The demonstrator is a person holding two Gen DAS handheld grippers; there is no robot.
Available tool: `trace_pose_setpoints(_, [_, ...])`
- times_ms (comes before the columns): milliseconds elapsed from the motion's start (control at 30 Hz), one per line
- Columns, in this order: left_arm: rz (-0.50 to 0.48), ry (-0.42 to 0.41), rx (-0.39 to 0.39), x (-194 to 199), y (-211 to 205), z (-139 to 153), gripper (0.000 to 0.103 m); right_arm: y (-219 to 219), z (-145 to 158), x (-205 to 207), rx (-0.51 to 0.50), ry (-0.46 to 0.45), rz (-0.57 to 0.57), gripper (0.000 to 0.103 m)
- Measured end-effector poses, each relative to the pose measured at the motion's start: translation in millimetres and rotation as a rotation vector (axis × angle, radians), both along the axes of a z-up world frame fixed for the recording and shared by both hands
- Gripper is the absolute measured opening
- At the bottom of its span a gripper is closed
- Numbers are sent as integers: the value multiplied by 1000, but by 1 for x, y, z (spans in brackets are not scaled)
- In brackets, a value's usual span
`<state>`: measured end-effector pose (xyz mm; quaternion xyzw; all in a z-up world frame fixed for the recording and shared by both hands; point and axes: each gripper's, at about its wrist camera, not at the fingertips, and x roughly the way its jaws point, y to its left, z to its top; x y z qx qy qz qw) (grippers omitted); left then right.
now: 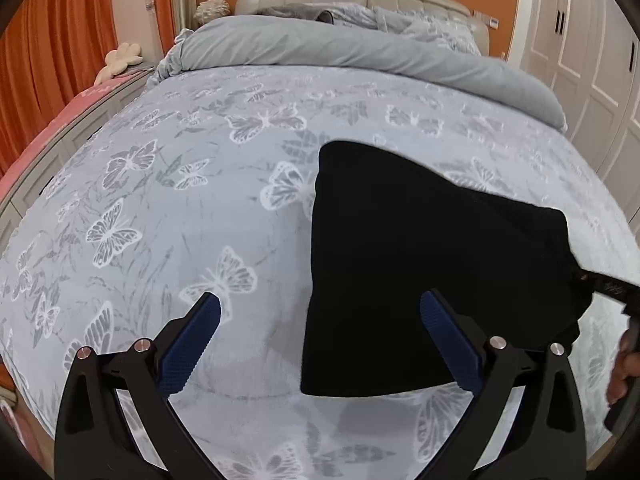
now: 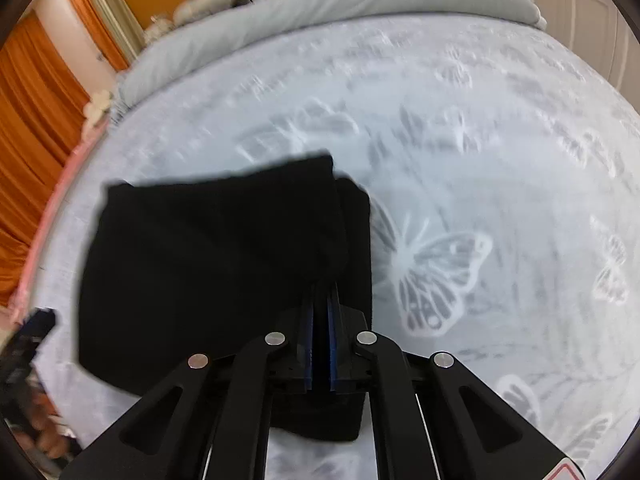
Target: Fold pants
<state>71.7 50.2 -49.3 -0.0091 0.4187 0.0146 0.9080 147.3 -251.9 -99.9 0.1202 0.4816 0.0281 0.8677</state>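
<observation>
The black pants [image 1: 420,264] lie folded into a compact bundle on the butterfly-print bed cover [image 1: 200,200]. My left gripper [image 1: 320,312] is open and empty, hovering just above the bundle's left edge. My right gripper [image 2: 322,300] is shut on the right edge of the pants [image 2: 224,264] and holds that edge slightly lifted. In the left wrist view the right gripper [image 1: 612,288] enters from the right, clamped on the pants' right corner.
A rolled grey duvet [image 1: 360,48] and pillows lie at the head of the bed. Orange curtains [image 1: 48,60] hang on the left, white wardrobe doors [image 1: 592,72] stand on the right. A pink-topped bench [image 1: 60,120] runs along the bed's left side.
</observation>
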Motion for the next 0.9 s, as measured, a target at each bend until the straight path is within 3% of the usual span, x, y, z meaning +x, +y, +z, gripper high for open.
trace_pose_setpoints(33, [-2,9,13,1,-2,-3,98,0,5,-2,5,-14,-4,9])
trace_pose_setpoints(133, [-9,30,24,1,-2,-9,98,-12,30,-22,90,-39,-24,39])
trace_pose_setpoints(167, [-12,28,21,0,-1,-8,98,-15,36,-33,105,-51,-14,44])
trace_pose_setpoints(267, [-16,11,18,-4,3,-3,98,-4,35,-64,120,4,75,45])
trace_pose_setpoints(467, [-32,20,4,-6,-2,-4,98,29,-17,-51,170,157,154,45])
trace_pose_setpoints(600, [-50,10,26,-6,-14,-3,98,36,-10,-46,165,107,160,13])
trace_pose_setpoints(700, [-59,3,36,-7,-19,-2,98,37,29,-53,103,-3,180,9])
trace_pose_setpoints(800, [-68,5,36,-7,-22,-3,98,13,58,-56,14,-100,111,8])
trace_pose_setpoints(867, [-70,9,43,-7,-24,-5,98,-5,45,-49,13,-58,76,9])
trace_pose_setpoints(900, [-72,13,48,-6,-26,-7,98,-15,25,-41,23,10,58,9])
